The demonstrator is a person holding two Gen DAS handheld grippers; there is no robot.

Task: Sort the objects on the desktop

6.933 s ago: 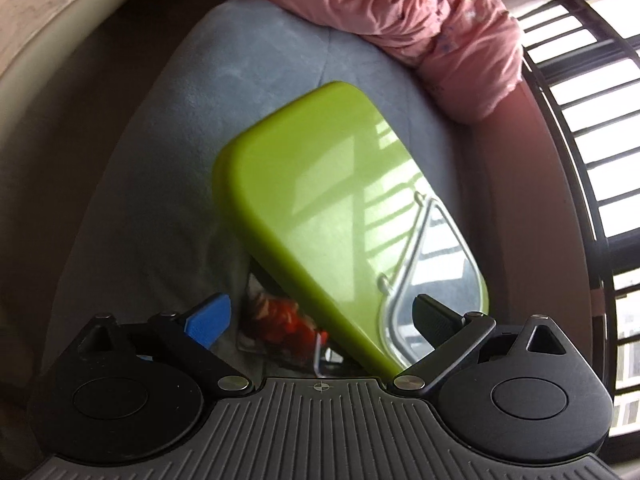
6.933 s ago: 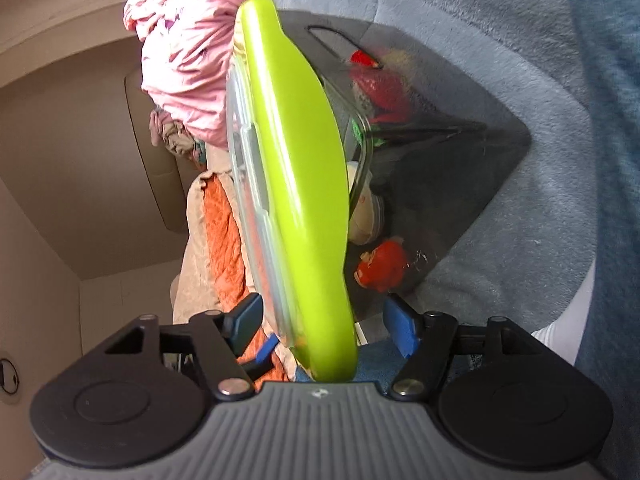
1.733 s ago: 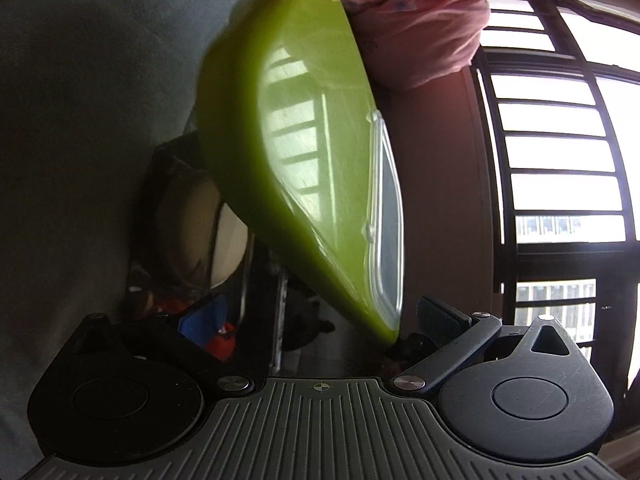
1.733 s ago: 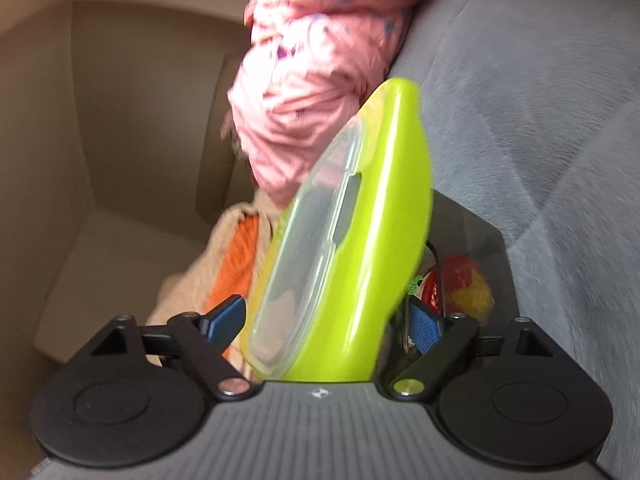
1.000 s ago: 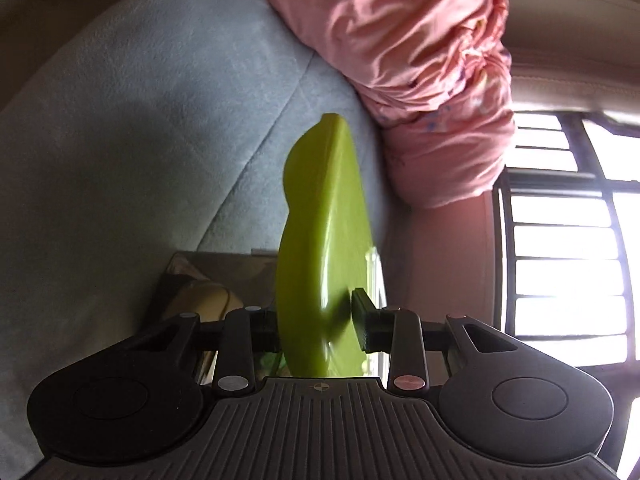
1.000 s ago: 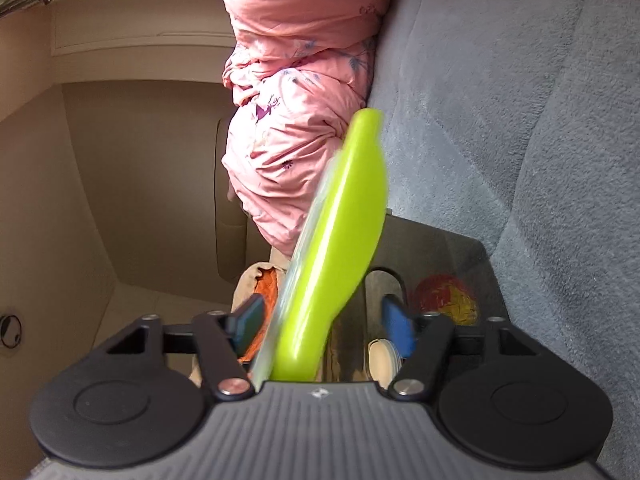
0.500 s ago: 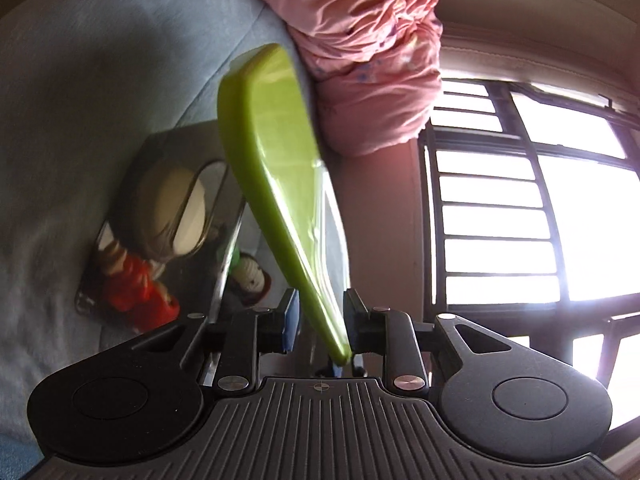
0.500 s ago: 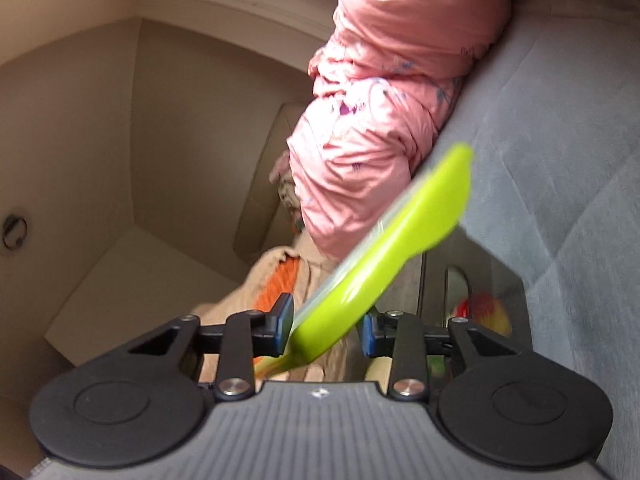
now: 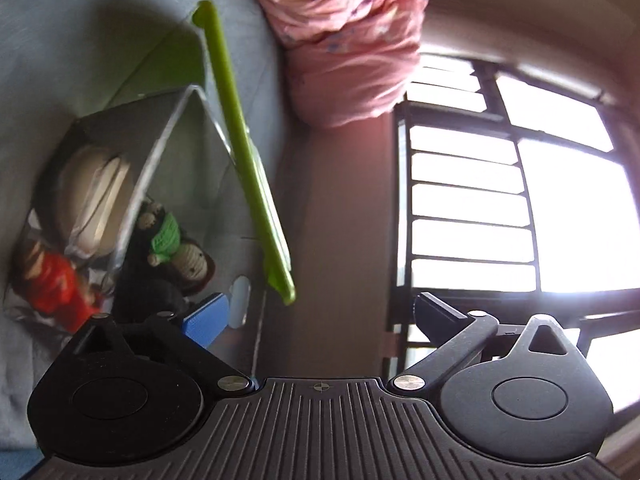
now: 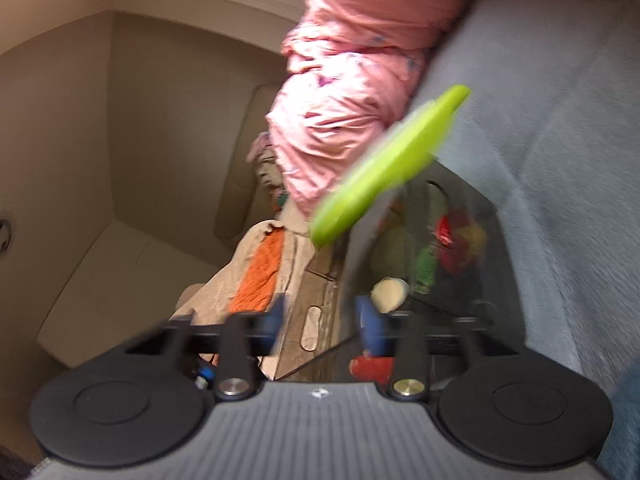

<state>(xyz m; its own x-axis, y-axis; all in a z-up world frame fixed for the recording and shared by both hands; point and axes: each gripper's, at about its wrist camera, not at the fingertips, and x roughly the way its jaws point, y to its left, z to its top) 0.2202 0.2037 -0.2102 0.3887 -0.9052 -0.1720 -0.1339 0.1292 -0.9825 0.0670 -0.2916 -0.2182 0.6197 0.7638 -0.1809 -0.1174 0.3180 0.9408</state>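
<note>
A grey sofa (image 9: 48, 40) carries a clear storage box (image 9: 188, 140) beside a pink bundle (image 9: 344, 32). The green lid (image 9: 240, 152) stands on edge over the box's window side, long axis pointing away from both grippers. Left gripper (image 9: 320, 312): spread wide, empty, nearer. Right gripper (image 10: 320, 320): apart, empty. The box holds crocheted dolls (image 9: 176, 248).

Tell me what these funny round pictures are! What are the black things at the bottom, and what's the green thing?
A person holds a two-finger grabber in each hand, and each has a camera looking along its fingers. One picture comes from the left gripper, the other from the right gripper. The black parts are the grabbers. Both are open and hold nothing. The green lid stands tilted over a clear box of small toys, like a crochet doll, on a grey blanket.
</note>
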